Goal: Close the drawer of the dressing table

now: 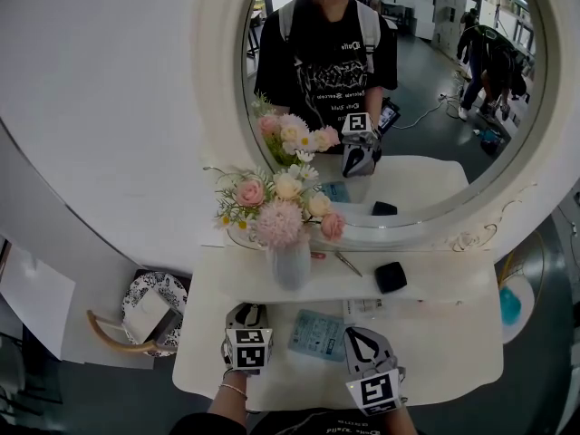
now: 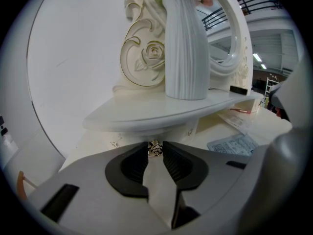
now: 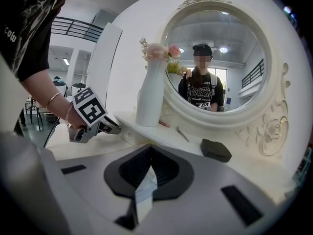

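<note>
Left gripper (image 1: 246, 315) is held at the front edge of the raised shelf (image 1: 435, 286), below the white vase (image 1: 290, 263) of flowers (image 1: 276, 208); its jaws are clenched on the small gold knob (image 2: 155, 148) of the drawer (image 2: 131, 140), with a pad pressed on each side of it. The drawer is tucked under that shelf, toward the left part of the dressing table; how far out it sits cannot be read. Right gripper (image 1: 360, 341) is held just above the bench (image 1: 462, 356), right of the left one and apart from it; its jaws are closed together, nothing is gripped. A printed leaflet (image 1: 317, 333) is laid flat on the bench between the two grippers. On the shelf, a thin metal tool (image 1: 347, 263) and a black case (image 1: 391, 276) are seen right of the vase, apart from each other. The person and the vase are reflected in the round mirror (image 1: 512, 198) behind the shelf
</note>
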### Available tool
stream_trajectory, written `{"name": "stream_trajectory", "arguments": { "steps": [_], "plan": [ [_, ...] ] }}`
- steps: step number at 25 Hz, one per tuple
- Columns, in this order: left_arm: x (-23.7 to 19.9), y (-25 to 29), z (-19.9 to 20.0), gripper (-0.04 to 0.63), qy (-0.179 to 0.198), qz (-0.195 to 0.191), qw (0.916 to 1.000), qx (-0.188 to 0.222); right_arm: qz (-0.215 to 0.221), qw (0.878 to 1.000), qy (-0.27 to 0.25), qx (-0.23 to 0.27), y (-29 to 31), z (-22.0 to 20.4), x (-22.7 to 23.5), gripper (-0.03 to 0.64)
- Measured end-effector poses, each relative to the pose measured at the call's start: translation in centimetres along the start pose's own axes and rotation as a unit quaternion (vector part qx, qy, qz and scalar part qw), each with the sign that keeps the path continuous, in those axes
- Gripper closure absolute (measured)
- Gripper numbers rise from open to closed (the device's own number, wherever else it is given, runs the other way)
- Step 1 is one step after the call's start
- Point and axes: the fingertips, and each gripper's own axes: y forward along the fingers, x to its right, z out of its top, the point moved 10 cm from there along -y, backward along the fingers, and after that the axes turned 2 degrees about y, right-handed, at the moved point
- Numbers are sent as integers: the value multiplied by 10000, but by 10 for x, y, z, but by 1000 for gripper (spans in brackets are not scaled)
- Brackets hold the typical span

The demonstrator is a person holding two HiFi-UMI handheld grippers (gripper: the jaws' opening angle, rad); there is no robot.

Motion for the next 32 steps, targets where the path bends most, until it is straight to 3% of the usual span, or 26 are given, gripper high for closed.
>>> {"name": "stream_trajectory", "arguments": {
  "steps": [5,13,21,32],
  "plan": [
    [0,-1,-1,491,-41,-79,10000,27,4,10000,15,10,0,0,0,606],
    [2,-13,-2,403,-145,-132,9997,177,19,10000,-37,-3,-1,3,0,606],
    [1,-38,-16,400,-234,-171,9991,316,10,10000,42,63,-3,-1,1,606],
    [40,-77,5,400,195,-892,9889,1176,80,9999,-35,81,-9,-1,-5,606]
  ]
}}
